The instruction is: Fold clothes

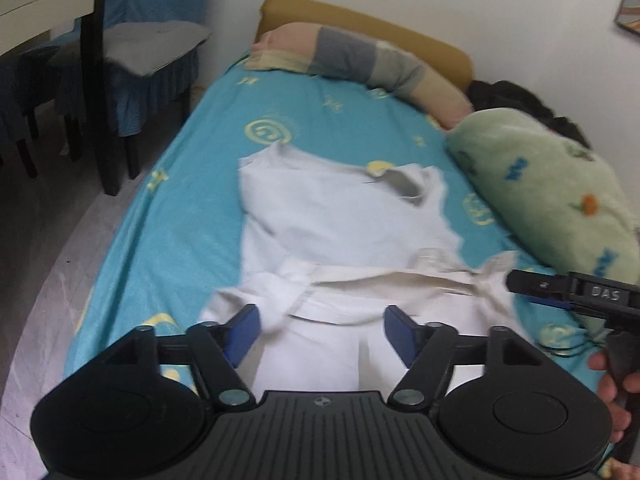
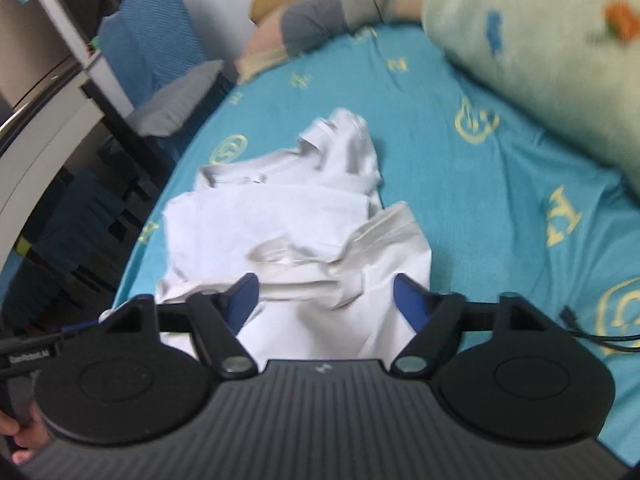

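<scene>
A white garment (image 1: 340, 236) (image 2: 288, 220) lies rumpled on the turquoise bedsheet (image 1: 192, 208) (image 2: 480, 184), with a fold of cloth bunched across its near part. My left gripper (image 1: 322, 330) is open just above the garment's near end, its blue pads apart with nothing between them. My right gripper (image 2: 326, 300) is open too, over the near part of the same garment. In the left wrist view the right gripper's body (image 1: 576, 294) enters from the right edge, held by a hand (image 1: 612, 396).
A green patterned pillow (image 1: 544, 200) (image 2: 540, 52) lies along the bed's right side. A striped pillow (image 1: 360, 60) rests against the tan headboard (image 1: 380, 28). Chairs with blue covers (image 1: 132, 52) stand left of the bed. A thin black cable (image 2: 592, 332) lies on the sheet.
</scene>
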The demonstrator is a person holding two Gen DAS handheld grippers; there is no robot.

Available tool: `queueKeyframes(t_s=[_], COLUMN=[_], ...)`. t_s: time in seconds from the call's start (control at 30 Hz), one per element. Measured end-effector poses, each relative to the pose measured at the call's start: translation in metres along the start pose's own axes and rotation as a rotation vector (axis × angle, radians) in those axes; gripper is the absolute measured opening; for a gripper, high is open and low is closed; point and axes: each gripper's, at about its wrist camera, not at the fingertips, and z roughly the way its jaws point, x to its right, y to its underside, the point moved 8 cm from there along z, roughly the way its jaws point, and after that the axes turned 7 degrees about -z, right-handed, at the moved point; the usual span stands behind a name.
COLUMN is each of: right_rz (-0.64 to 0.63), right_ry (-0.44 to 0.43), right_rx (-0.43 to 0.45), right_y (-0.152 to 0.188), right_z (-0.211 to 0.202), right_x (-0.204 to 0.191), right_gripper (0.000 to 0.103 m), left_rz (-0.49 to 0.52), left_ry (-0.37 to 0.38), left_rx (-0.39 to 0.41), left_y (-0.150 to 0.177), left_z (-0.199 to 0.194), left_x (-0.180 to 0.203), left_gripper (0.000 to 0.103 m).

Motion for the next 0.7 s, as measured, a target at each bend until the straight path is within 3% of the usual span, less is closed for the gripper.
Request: queueKeyframes(t_s=[0.2, 0.4, 0.53, 0.7], right_rz=[-0.044, -0.1, -0.145, -0.128], right_ry=[-0.005, -0.008, -0.004, 0.01], right_rx=[0.12, 0.23, 0.289, 0.293], right_y=[-0.004, 0.012, 0.035, 0.066], right_z=[-0.084, -0.149, -0.175, -0.165], right_x=[-0.03, -0.047, -0.054, -0.049], right_gripper=[0.076, 0.076, 0.076, 0.076], left_rz=[0.095, 0.125, 0.125, 0.048], left_ry=[-0.004, -0.008, -0.011, -0.001], left_rx=[0.098, 0.229, 0.322, 0.262], left_y=[0.024, 0.06, 0.087, 0.106], left_z=[-0.073, -0.129, -0.138, -0.124], left_x=[0.051, 0.08, 0.08, 0.068], left_gripper=[0.096, 0.102, 0.102, 0.102])
